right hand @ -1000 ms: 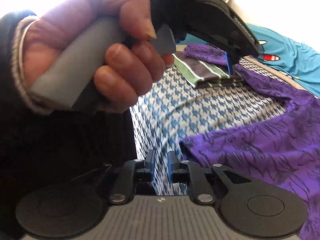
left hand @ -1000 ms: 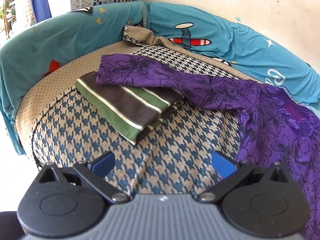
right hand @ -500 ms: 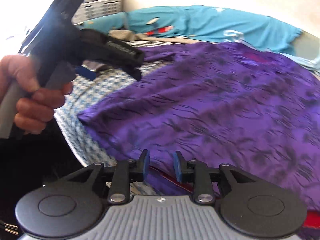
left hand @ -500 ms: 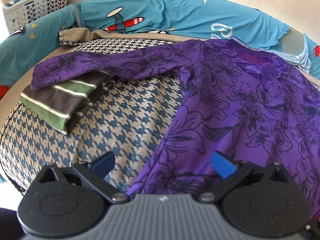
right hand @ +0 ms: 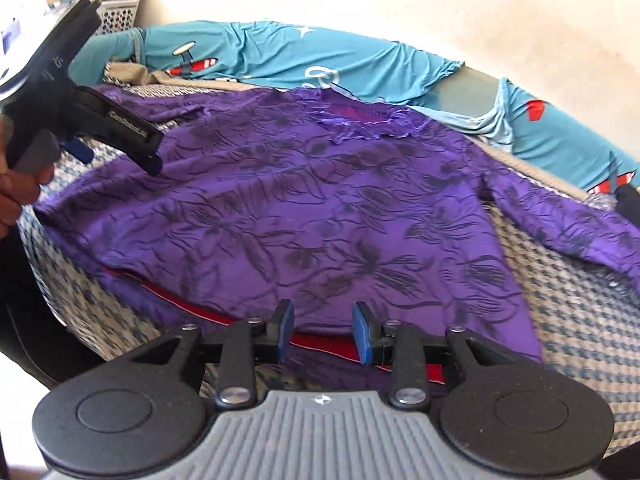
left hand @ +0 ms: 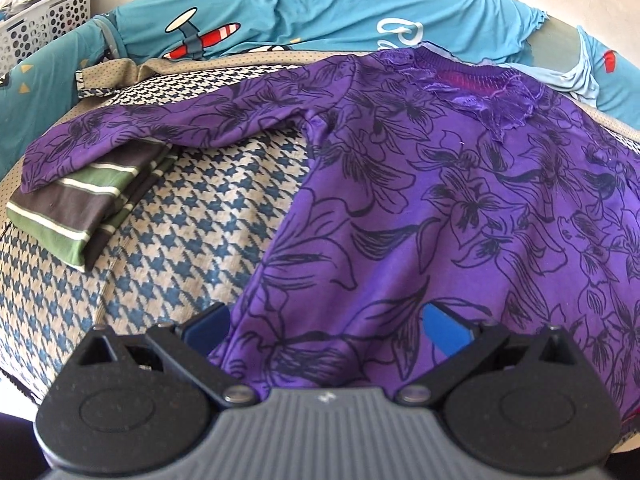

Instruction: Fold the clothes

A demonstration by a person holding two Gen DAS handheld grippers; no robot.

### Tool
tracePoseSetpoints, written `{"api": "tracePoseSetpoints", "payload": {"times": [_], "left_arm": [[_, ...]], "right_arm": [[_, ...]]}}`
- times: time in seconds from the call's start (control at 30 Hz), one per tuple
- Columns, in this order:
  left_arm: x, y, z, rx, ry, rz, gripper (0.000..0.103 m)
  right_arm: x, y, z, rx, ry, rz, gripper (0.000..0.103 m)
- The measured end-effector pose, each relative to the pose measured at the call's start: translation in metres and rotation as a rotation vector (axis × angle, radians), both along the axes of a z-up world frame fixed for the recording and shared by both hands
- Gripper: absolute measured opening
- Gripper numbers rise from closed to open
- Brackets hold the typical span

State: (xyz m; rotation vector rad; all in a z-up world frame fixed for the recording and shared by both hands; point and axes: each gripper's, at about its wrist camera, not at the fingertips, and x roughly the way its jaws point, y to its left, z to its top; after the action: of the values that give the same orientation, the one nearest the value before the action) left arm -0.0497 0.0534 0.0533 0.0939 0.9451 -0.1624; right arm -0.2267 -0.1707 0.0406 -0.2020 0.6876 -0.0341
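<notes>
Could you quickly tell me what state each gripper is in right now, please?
Left gripper: open, holding nothing, low over the purple top.
Right gripper: open, holding nothing, at the top's hem.

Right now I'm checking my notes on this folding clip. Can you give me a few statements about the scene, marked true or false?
1. The purple floral top lies spread flat. True.
2. One sleeve rests on a folded striped garment. True.
3. The left tool is clamped shut. False: its jaws are wide open over the hem.
4. The right tool holds the neckline. False: it is open near the bottom hem.
5. A white basket stands behind the bed. True.
</notes>
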Motion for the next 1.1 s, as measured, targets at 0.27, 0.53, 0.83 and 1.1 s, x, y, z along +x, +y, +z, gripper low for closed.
{"api": "tracePoseSetpoints", "payload": {"times": [0.27, 0.53, 0.83, 1.1], "left_arm": [[-0.001, -0.015, -0.005, 0.023, 0.013, -0.032, 0.103], [-0.002, -0.020, -0.011, 0.035, 0.032, -0.046, 0.103], [-0.001, -0.018, -0.016, 0.024, 0.058, -0.038, 0.103], [0.001, -0.014, -0.017, 0.006, 0.064, -0.021, 0.103]], "right_arm": [[-0.002, -0.019, -0.002, -0.150, 0.086, 0.048, 0.031], [0.005, -0.021, -0.014, -0.261, 0.113, 0.097, 0.031], [0.014, -0.016, -0.020, -0.315, 0.074, 0.152, 0.039], [0.018, -0.021, -0.021, -0.235, 0.062, 0.164, 0.004]]}}
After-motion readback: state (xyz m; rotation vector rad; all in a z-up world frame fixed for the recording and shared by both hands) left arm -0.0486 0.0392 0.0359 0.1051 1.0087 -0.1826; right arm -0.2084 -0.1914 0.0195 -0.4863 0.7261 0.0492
